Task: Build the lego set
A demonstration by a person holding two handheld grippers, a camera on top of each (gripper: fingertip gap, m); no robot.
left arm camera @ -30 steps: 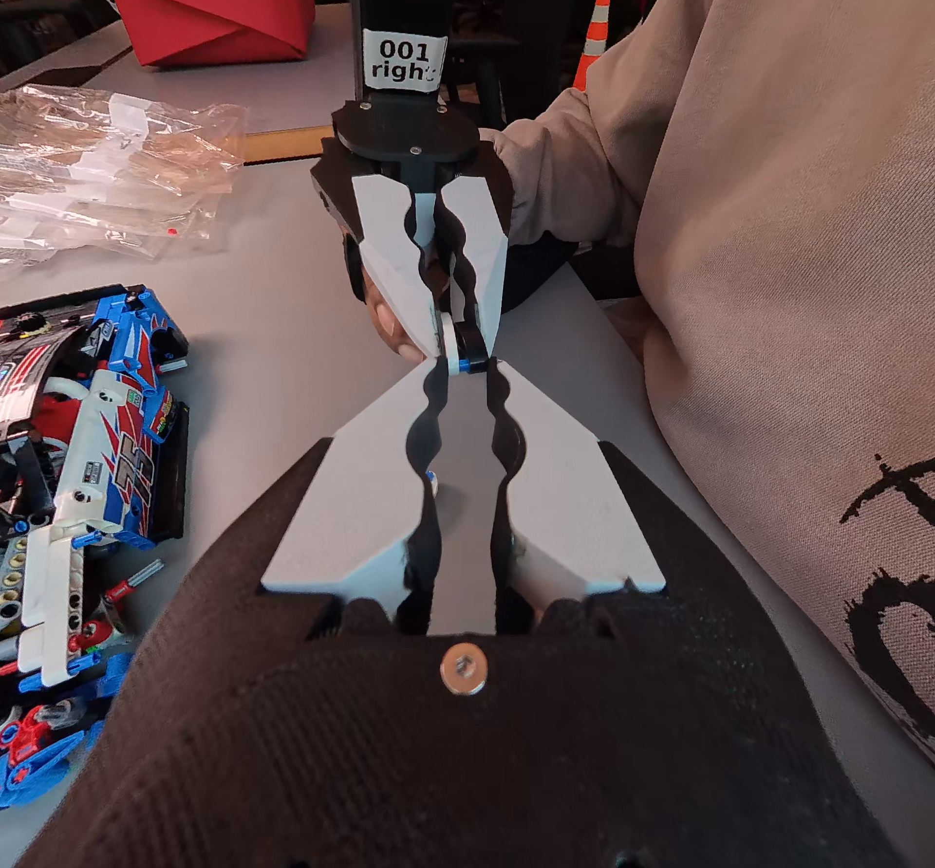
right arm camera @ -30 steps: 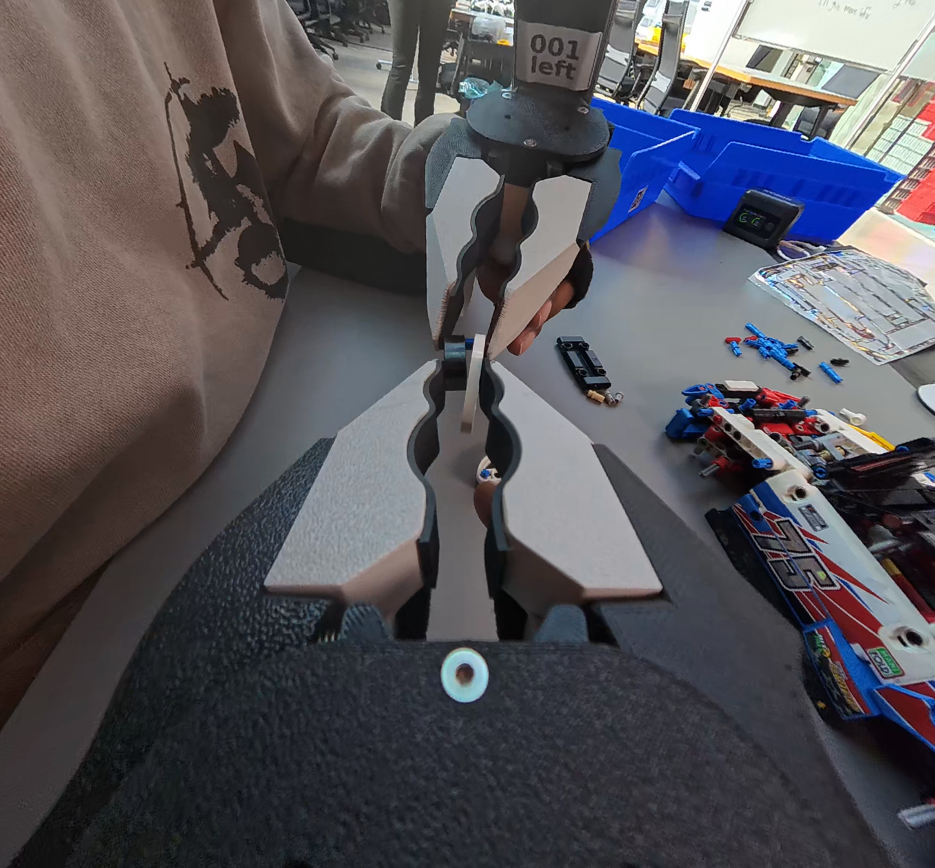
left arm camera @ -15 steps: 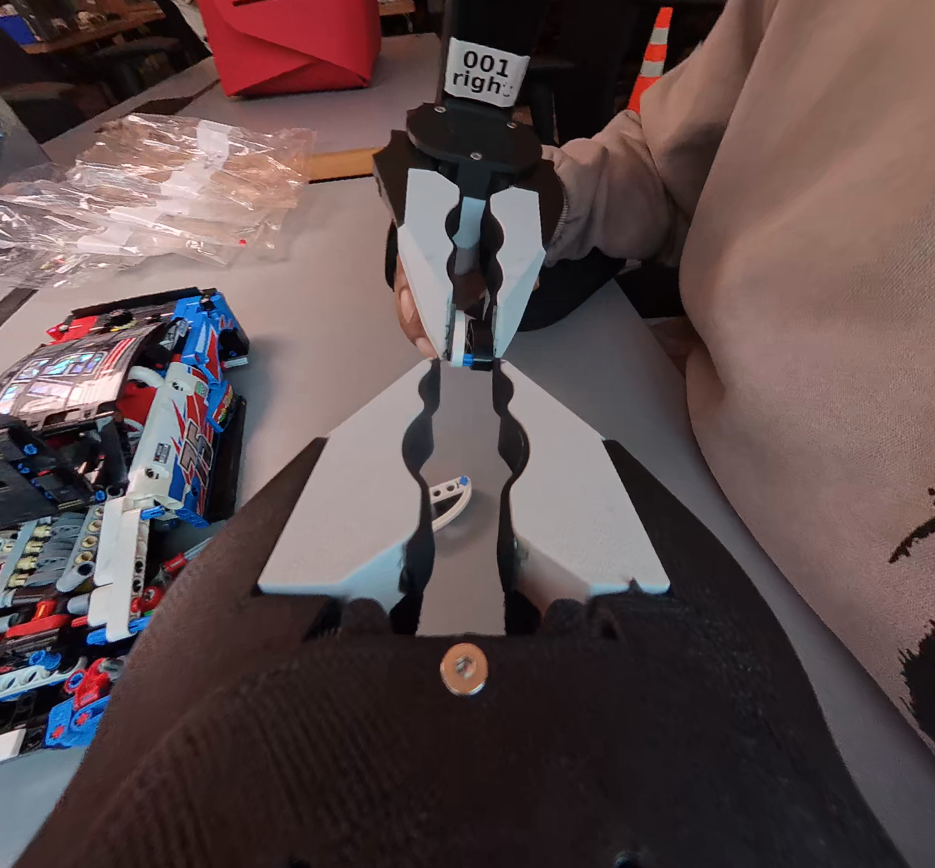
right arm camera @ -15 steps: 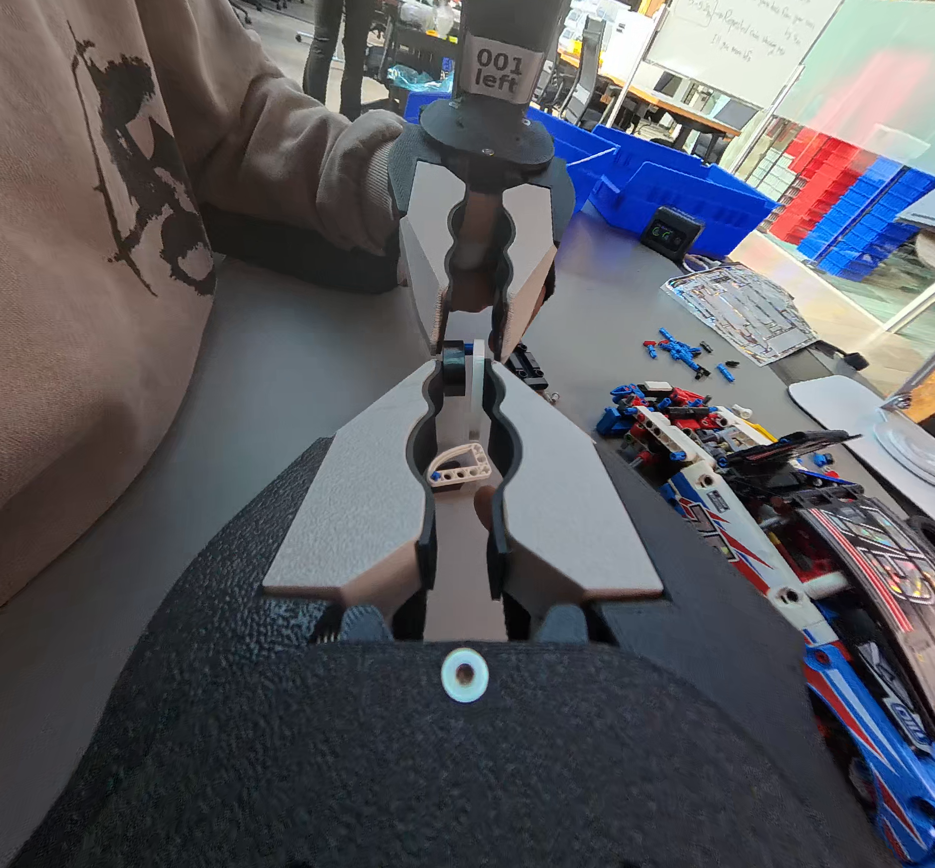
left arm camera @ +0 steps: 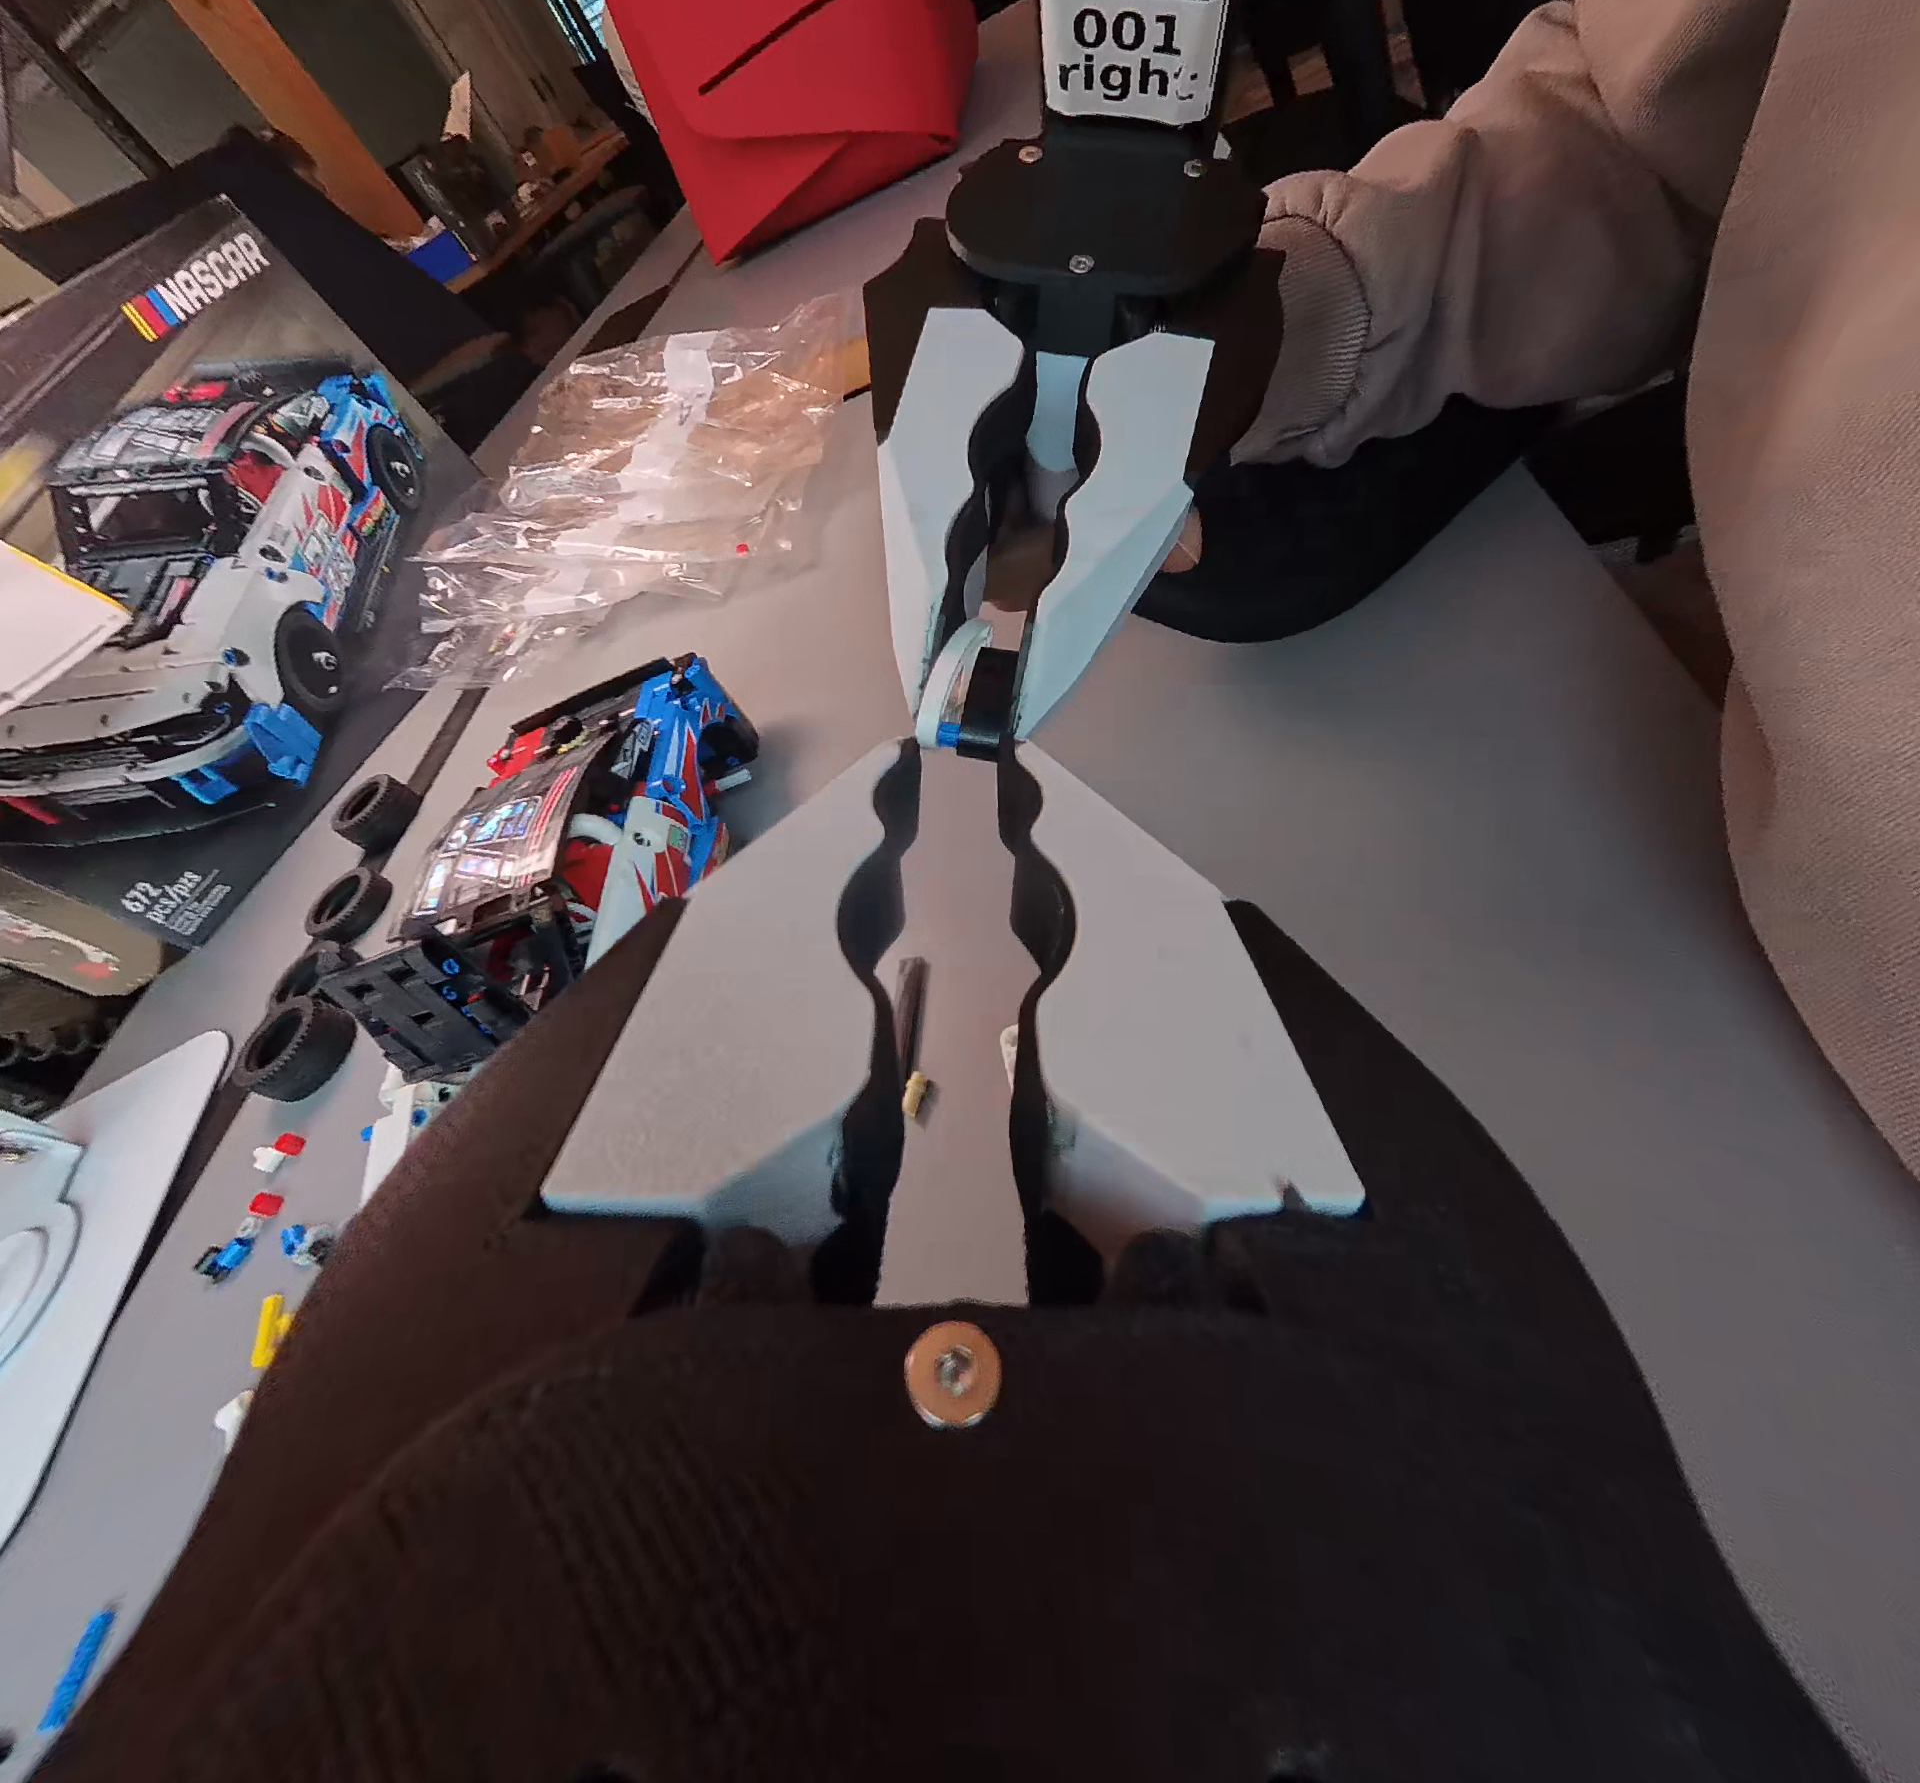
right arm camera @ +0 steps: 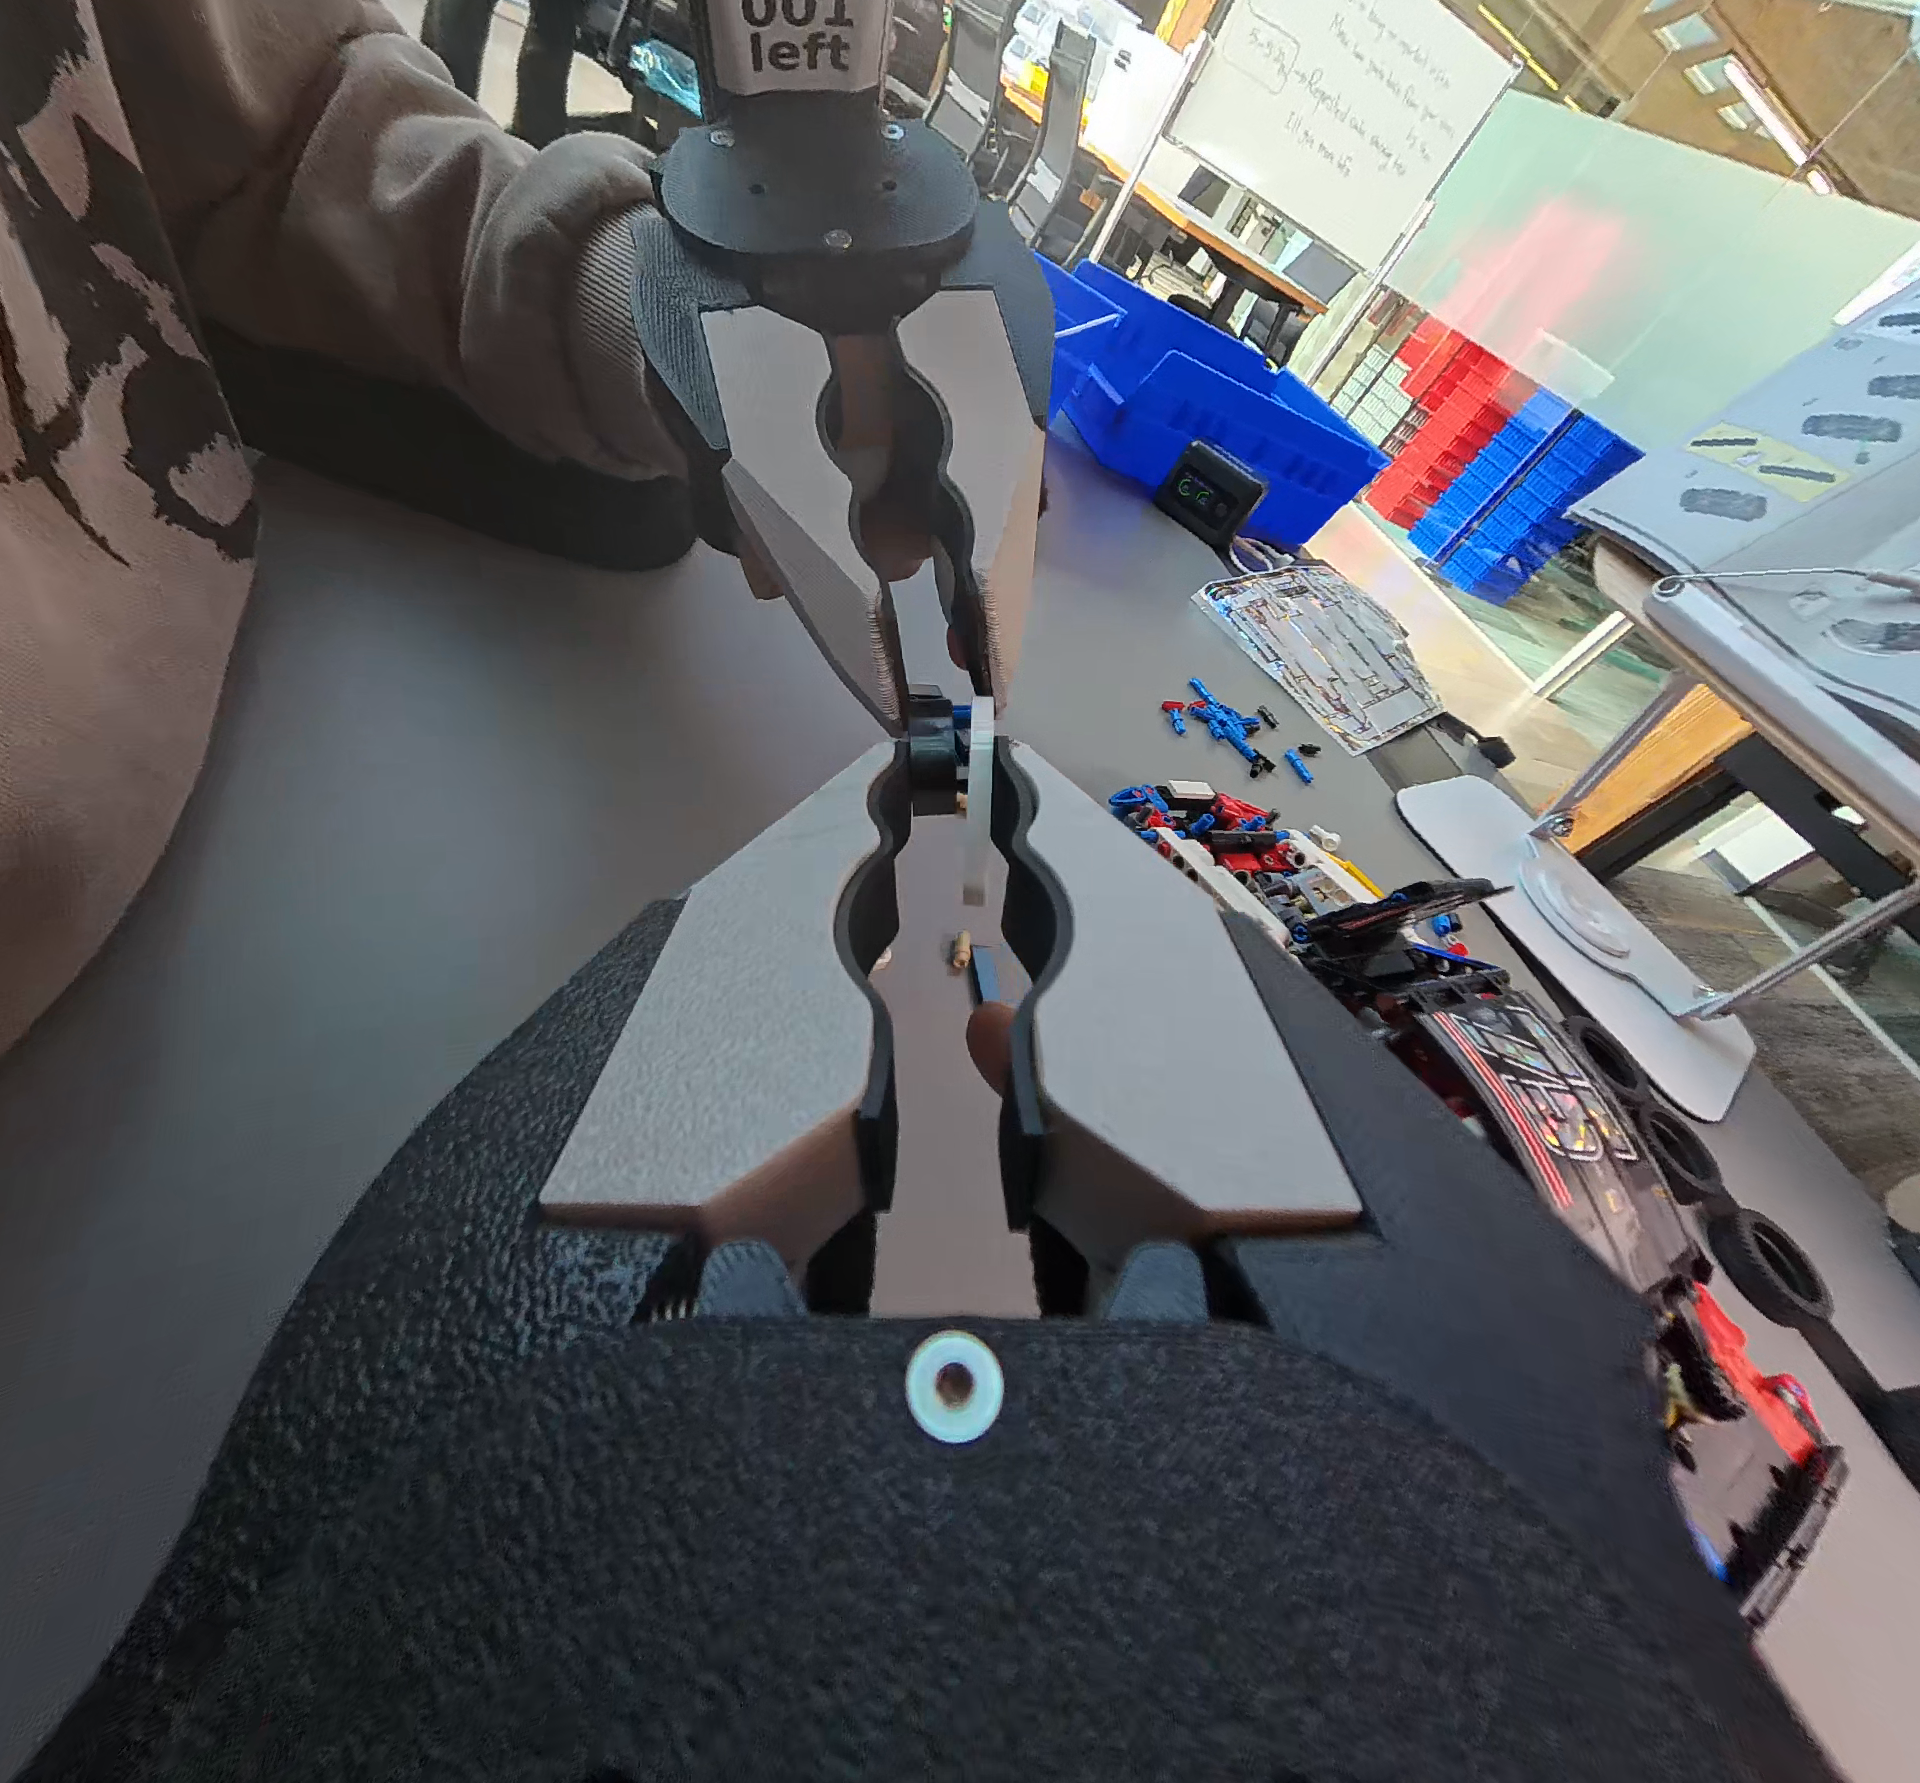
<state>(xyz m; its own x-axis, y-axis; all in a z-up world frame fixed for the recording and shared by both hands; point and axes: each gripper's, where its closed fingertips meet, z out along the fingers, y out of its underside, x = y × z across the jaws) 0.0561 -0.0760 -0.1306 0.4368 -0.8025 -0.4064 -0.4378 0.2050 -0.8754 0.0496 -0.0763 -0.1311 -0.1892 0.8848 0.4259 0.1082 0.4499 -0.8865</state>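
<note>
Right tongs [right arm camera: 951,757] closed on small black and white lego piece [right arm camera: 954,759], held above grey desk [right arm camera: 436,694]. Left tongs [left arm camera: 958,746] tip to tip with them, open a little, holding nothing. Half-built lego car [left arm camera: 561,860] farther left on desk, plastic bags [left arm camera: 644,486] behind it

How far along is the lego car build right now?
Mostly built: the car body has its printed panels on. In hand: the right gripper is shut on a white curved piece joined to a black connector. Left: loose tires and small parts remain on the table.
</note>
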